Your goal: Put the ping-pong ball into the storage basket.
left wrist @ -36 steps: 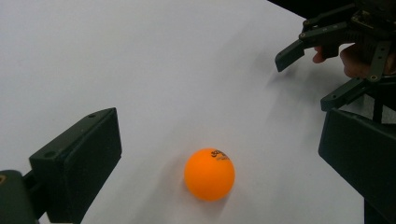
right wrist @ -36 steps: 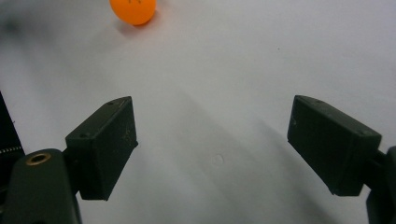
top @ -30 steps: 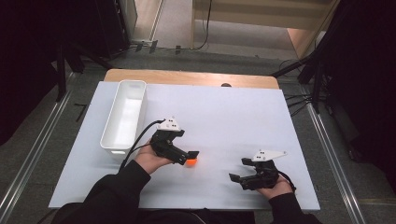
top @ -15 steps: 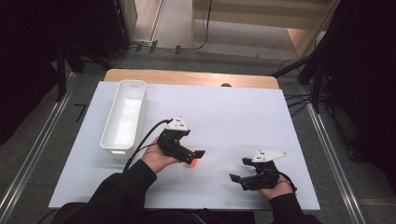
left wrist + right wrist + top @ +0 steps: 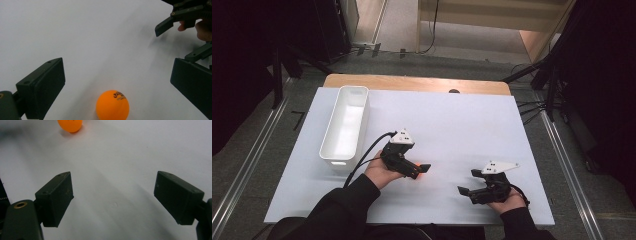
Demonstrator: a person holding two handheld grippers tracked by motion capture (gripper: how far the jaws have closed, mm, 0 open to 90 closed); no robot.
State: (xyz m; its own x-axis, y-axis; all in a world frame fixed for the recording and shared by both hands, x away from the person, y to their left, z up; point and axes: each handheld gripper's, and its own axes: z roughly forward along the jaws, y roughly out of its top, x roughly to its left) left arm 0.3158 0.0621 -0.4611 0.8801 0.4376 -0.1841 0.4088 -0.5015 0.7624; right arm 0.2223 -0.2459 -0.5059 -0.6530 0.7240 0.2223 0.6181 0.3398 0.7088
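Observation:
An orange ping-pong ball [image 5: 112, 105] with dark print lies on the white table [image 5: 462, 125], loose between the wide-apart jaws of my left gripper [image 5: 117, 72]; neither jaw touches it. From above, the left gripper [image 5: 419, 167] sits at the table's front middle, with an orange glow of the ball [image 5: 416, 164] at its jaws. My right gripper [image 5: 468, 182] rests near the front right, open and holding nothing. In the right gripper view its jaws [image 5: 113, 185] stand apart over bare table, and the ball [image 5: 70, 125] lies far ahead at the top left.
A long white bin [image 5: 344, 125] stands left of the left hand, lengthwise toward the back. A wooden strip [image 5: 412, 82] runs along the table's far edge. The other gripper [image 5: 180, 17] shows at the top right of the left gripper view.
My left gripper has slid a little to the right and farther from the front edge, with the ball staying at its jaws. The right gripper has hardly moved.

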